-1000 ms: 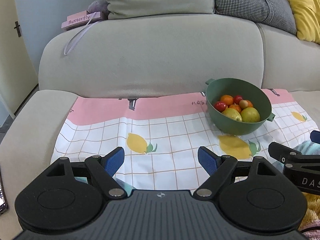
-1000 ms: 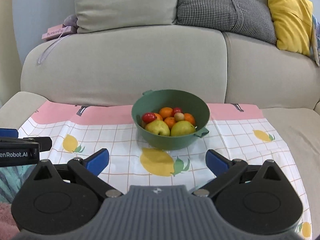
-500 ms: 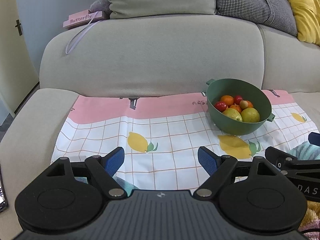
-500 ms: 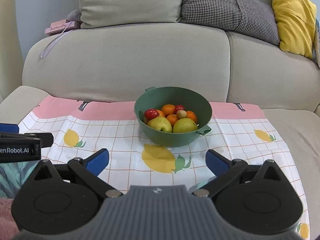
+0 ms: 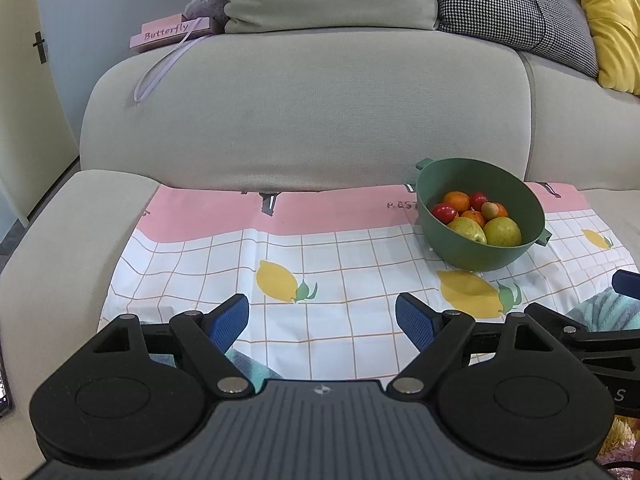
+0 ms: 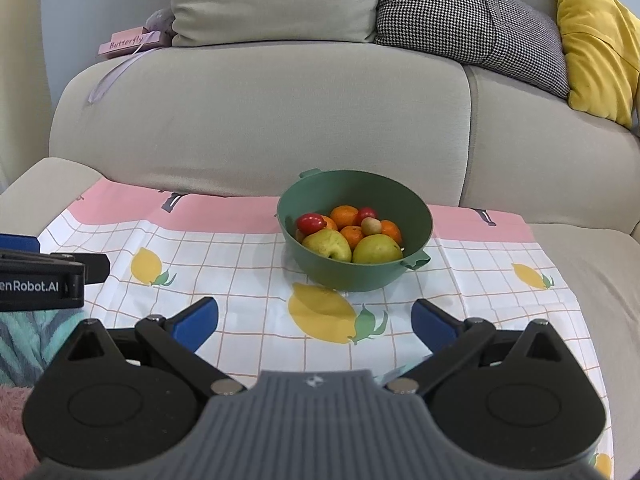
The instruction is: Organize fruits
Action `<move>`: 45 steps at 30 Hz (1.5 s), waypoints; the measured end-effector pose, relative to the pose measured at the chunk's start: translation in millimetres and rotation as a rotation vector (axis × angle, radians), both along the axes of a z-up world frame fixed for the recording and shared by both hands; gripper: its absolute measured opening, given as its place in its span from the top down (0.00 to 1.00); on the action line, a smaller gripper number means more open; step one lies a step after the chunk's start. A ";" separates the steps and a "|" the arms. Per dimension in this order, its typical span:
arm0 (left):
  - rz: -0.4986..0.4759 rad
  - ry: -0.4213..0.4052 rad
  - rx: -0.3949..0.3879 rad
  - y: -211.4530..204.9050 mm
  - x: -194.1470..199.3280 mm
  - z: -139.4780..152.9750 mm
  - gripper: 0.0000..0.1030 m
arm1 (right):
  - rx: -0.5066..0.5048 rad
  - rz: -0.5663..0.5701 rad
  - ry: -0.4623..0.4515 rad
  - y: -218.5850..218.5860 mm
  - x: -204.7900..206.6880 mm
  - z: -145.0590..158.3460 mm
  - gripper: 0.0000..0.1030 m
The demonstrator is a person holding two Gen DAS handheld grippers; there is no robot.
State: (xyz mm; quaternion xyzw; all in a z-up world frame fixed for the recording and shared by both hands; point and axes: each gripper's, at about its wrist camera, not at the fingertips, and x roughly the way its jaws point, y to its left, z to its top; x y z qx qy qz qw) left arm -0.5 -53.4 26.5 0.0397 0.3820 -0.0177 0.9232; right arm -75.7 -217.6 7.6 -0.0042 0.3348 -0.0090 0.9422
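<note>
A green bowl (image 6: 416,200) stands on a lemon-print cloth (image 6: 240,252) on the sofa seat; it also shows in the left wrist view (image 5: 520,196). It holds two yellow-green apples (image 6: 328,244), several oranges (image 6: 344,216) and red tomatoes (image 6: 310,222). My right gripper (image 6: 314,320) is open and empty, low over the cloth in front of the bowl. My left gripper (image 5: 322,320) is open and empty, to the left of the bowl. Each gripper shows at the edge of the other's view.
The sofa backrest (image 6: 260,120) rises behind the cloth with grey, houndstooth (image 6: 472,20) and yellow (image 6: 592,40) cushions on top. A pink "Butterfly" box (image 5: 172,32) lies on the backrest at left. A teal striped fabric (image 6: 24,336) lies at the near edge.
Both grippers have shifted slightly forward and lower, so the bowl sits a little lower and larger in the right wrist view. Jaws have stayed open.
</note>
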 end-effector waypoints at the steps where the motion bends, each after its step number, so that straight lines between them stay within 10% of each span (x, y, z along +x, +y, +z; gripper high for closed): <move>1: 0.001 0.000 -0.001 0.0 -0.2 -0.1 0.05 | -0.001 0.002 0.001 -0.2 0.3 -0.4 0.04; 45: 0.000 -0.004 0.000 0.5 -1.4 2.2 0.05 | 0.001 0.014 0.018 -1.0 0.0 -3.5 0.04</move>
